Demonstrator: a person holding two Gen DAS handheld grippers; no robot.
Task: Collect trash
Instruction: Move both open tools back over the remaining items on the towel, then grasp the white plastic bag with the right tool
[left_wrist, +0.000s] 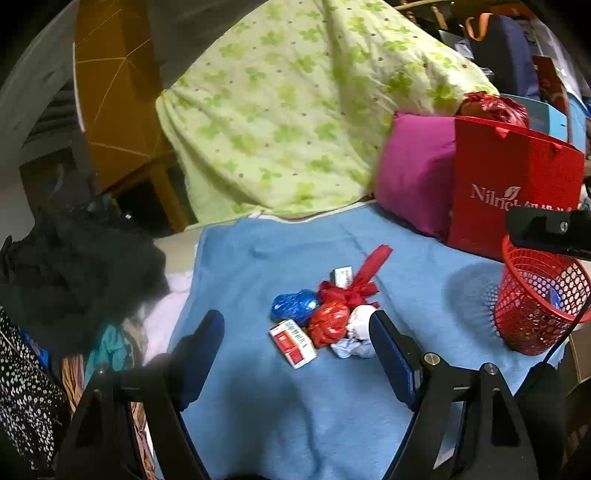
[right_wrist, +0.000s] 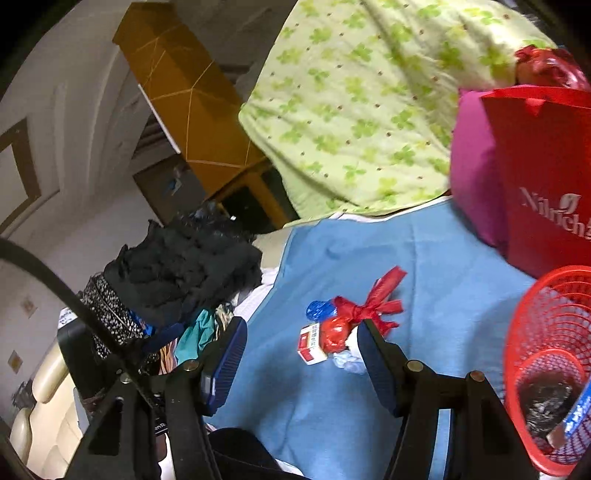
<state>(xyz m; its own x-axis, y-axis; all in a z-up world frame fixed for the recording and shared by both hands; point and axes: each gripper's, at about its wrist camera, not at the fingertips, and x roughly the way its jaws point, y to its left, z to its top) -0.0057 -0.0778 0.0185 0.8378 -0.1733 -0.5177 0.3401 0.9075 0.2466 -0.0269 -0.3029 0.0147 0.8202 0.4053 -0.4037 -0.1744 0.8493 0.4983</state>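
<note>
A small heap of trash lies on the blue blanket (left_wrist: 280, 398): a red and white carton (left_wrist: 293, 342), a blue foil wad (left_wrist: 293, 305), a red foil wad (left_wrist: 328, 325), a red ribbon bow (left_wrist: 354, 286), white crumpled paper (left_wrist: 360, 321) and a small white box (left_wrist: 342, 277). My left gripper (left_wrist: 297, 345) is open and empty, just short of the heap. My right gripper (right_wrist: 301, 352) is open and empty above the blanket, the carton (right_wrist: 310, 347) ahead of it. A red mesh basket (left_wrist: 539, 299) stands at the right; in the right wrist view the basket (right_wrist: 546, 347) holds dark trash and a blue wrapper.
A red paper bag (left_wrist: 513, 192) and a magenta pillow (left_wrist: 417, 170) stand behind the basket. A green floral quilt (left_wrist: 295, 110) is piled at the back. Dark clothes (left_wrist: 74, 266) are heaped at the left edge of the bed.
</note>
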